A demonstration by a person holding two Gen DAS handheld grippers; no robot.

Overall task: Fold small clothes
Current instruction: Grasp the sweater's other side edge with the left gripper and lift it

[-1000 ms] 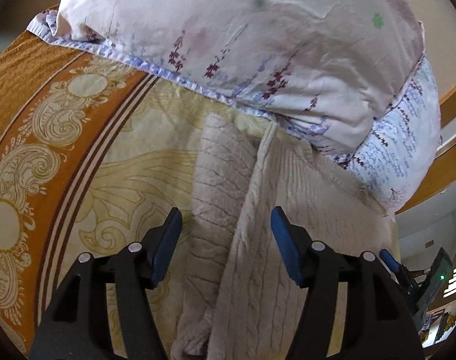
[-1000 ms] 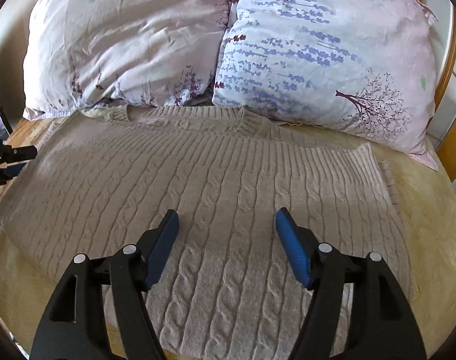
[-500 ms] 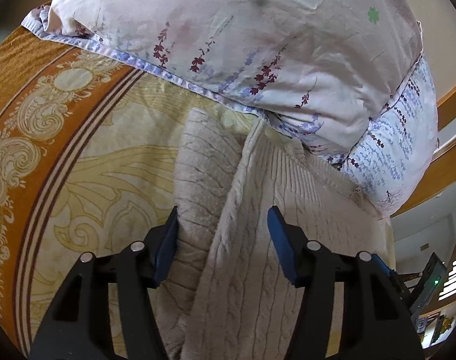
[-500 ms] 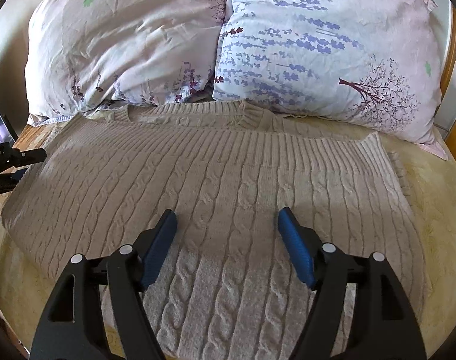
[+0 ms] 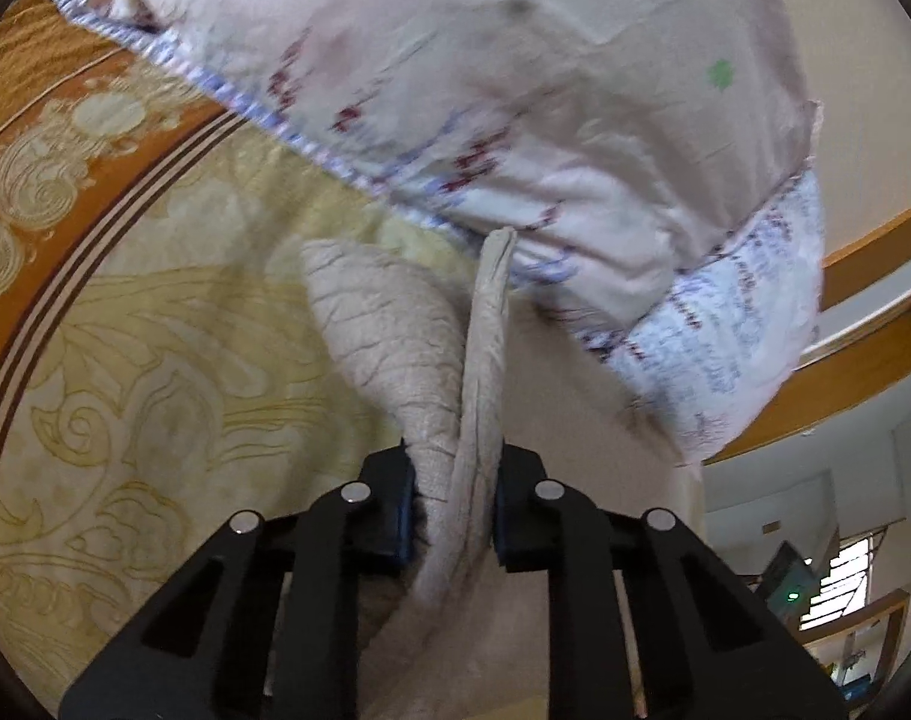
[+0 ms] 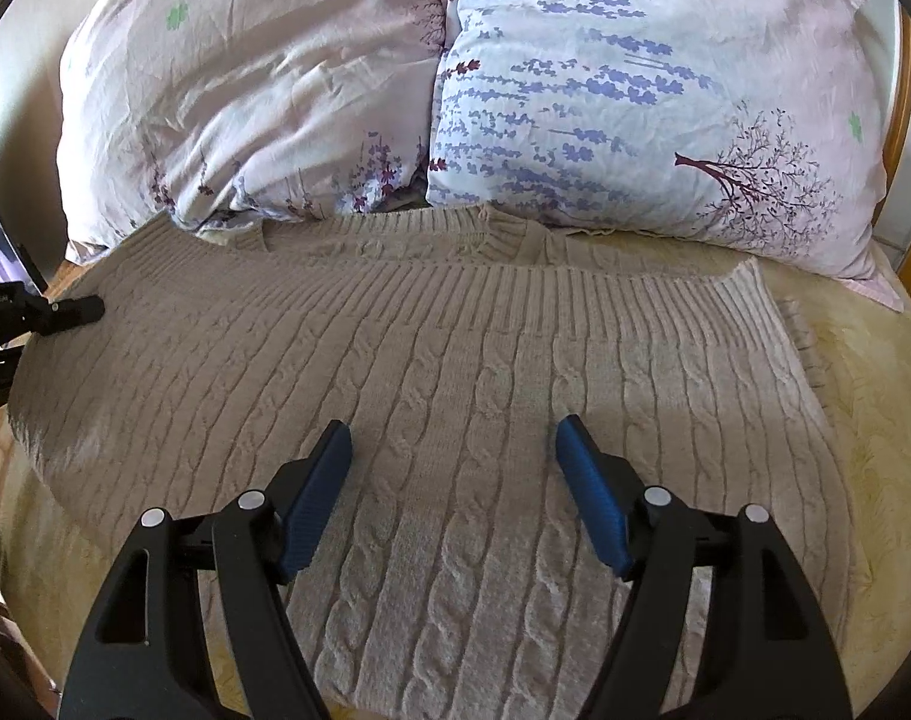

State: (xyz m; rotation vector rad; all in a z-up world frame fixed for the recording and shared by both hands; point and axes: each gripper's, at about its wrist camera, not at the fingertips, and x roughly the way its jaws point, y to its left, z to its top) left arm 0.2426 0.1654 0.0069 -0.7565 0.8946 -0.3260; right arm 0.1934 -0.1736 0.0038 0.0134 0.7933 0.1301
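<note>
Both left fingers point(image 5: 402, 501) have just closed on the sweater's point(image 6: 455, 396) edge, seemingly lifted.

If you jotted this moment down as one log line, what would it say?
left gripper: just closed, pinching cable-knit sweater edge | right gripper: open above sweater | sweater: flat on bedspread, collar by pillows

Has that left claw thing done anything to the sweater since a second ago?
Yes. The left gripper has just been closing and now pinches the sweater edge; the knit has bunched and risen against the pillow behind it.
</note>
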